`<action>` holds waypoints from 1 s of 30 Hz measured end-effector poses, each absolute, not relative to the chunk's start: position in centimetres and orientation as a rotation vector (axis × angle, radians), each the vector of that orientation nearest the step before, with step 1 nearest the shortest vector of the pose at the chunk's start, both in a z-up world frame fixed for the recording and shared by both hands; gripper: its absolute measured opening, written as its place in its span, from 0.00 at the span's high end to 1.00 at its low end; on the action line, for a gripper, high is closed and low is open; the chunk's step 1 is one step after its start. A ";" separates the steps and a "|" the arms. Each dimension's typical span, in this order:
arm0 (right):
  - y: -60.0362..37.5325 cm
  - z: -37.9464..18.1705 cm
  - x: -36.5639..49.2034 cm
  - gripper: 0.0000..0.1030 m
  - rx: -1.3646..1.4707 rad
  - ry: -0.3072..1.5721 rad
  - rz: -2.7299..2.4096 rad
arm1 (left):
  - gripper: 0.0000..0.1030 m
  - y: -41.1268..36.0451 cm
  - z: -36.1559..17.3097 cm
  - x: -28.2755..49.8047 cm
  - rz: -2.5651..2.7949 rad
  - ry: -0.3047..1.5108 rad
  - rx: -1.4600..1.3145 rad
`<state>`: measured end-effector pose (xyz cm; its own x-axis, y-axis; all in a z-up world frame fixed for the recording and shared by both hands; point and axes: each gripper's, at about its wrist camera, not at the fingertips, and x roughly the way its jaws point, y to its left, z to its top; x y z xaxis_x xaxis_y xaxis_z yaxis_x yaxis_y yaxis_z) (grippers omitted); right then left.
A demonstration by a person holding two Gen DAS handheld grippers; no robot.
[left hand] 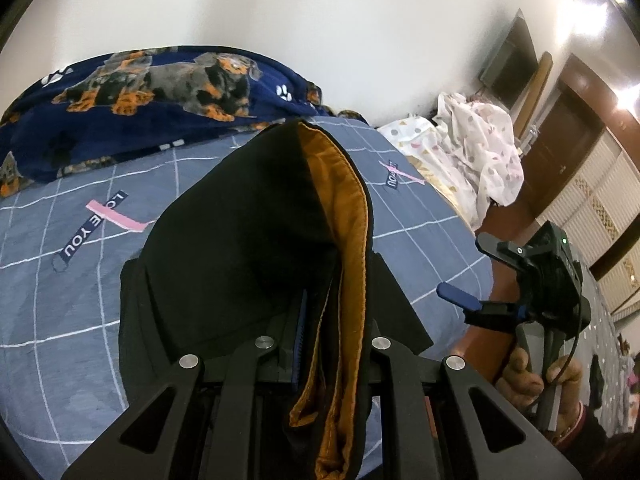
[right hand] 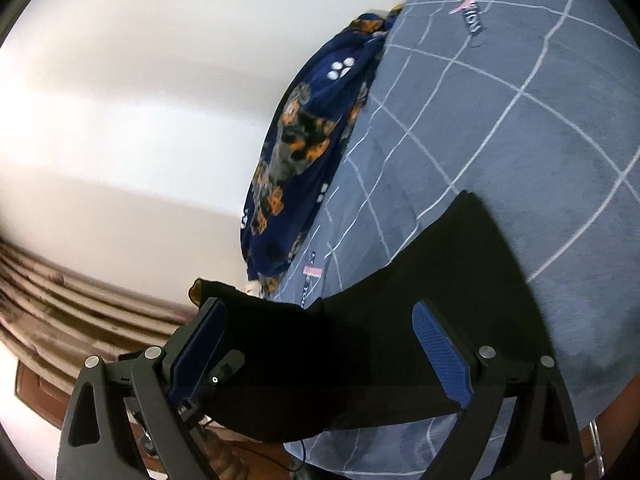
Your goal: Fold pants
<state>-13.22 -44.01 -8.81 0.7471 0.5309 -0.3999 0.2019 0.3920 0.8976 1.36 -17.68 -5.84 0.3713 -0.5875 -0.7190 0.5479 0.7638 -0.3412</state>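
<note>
The black pants (left hand: pixel 240 248) with an orange lining (left hand: pixel 352 240) lie on the blue-grey checked bedsheet (left hand: pixel 60 280). My left gripper (left hand: pixel 320 344) is shut on the pants' edge, lifting a fold so the orange inside shows. My right gripper (right hand: pixel 320 344) is open, its blue pads (right hand: pixel 440 348) spread on either side of the black pants (right hand: pixel 400 300) without pinching them. In the left wrist view the right gripper (left hand: pixel 480 276) is off the bed's right edge, held by a hand, jaws apart.
A navy dog-print blanket (left hand: pixel 160 92) is bunched along the bed's far side by the white wall. A white patterned cloth (left hand: pixel 472 152) is heaped at the bed's far right. A dark wooden door (left hand: pixel 568 128) and cabinets stand to the right.
</note>
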 end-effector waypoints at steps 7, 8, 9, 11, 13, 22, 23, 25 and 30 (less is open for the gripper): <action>-44.1 -9.7 -13.2 0.09 1.221 0.760 0.252 | 0.85 -19.9 -6.9 1.4 -0.748 0.979 -0.017; -43.9 -10.0 -13.0 0.09 1.231 0.769 0.258 | 0.85 -20.2 -7.2 1.4 -0.749 0.986 -0.013; -43.7 -10.2 -13.0 0.09 1.237 0.776 0.263 | 0.85 -20.4 -7.3 1.4 -0.750 0.988 -0.011; -43.4 -10.6 -12.9 0.09 1.244 0.795 0.275 | 0.85 -20.9 -7.6 1.4 -0.750 0.995 -0.008; -43.0 -10.9 -12.8 0.09 1.253 0.811 0.289 | 0.85 -21.4 -8.0 1.5 -0.752 1.002 -0.003; -42.8 -11.2 -12.6 0.09 1.265 0.835 0.305 | 0.85 -23.1 -9.2 1.8 -0.755 1.025 0.015; -42.9 -11.2 -12.5 0.09 1.268 0.835 0.302 | 0.85 -23.3 -9.3 1.8 -0.756 1.026 0.019; -43.0 -11.3 -12.5 0.09 1.275 0.831 0.295 | 0.85 -23.4 -9.4 1.9 -0.757 1.026 0.018; -43.3 -11.3 -12.7 0.09 1.282 0.821 0.282 | 0.85 -24.1 -9.5 2.0 -0.759 1.033 0.025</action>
